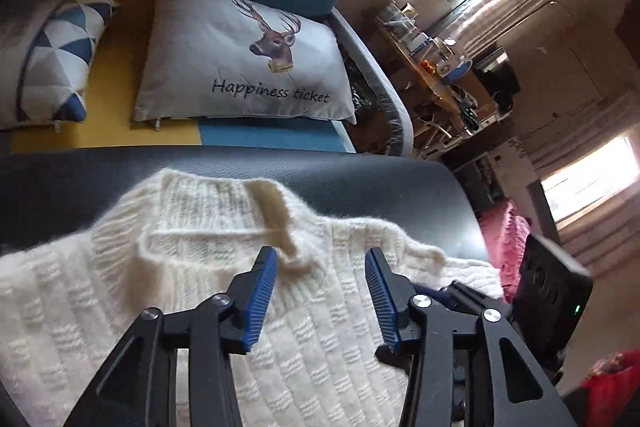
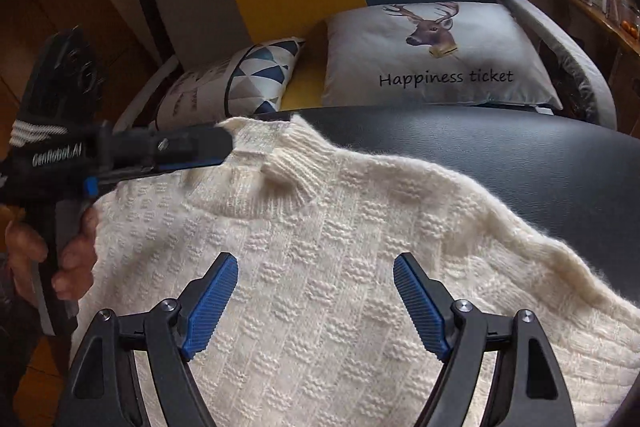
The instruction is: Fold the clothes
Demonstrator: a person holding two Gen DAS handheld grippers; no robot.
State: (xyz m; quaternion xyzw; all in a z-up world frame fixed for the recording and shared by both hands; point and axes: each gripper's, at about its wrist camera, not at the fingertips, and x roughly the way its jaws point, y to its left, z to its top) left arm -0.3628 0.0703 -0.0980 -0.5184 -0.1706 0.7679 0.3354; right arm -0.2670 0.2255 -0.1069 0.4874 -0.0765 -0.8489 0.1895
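A cream knit sweater (image 2: 328,251) lies spread on the dark desk (image 2: 500,155), its ribbed collar (image 2: 288,167) at the far end and its body running back toward the person, so its long axis points away from both tools. The collar is the landmark here. The left gripper (image 1: 320,267) hovers just short of the collar, jaws apart, with the collar's folded flap straight ahead between the blue pads (image 1: 260,299); in the right wrist view its tip seems to touch the knit just left of the collar. The right gripper (image 2: 316,267) sits farther back from the collar, over the chest panel, jaws wide apart and holding nothing. So the left is the nearer one for a neckline grasp. Beyond the collar, past the desk edge, stands a sofa with a deer cushion (image 1: 240,59) and a triangle-patterned cushion (image 1: 56,63), both well clear. Nothing blocks the sweater.
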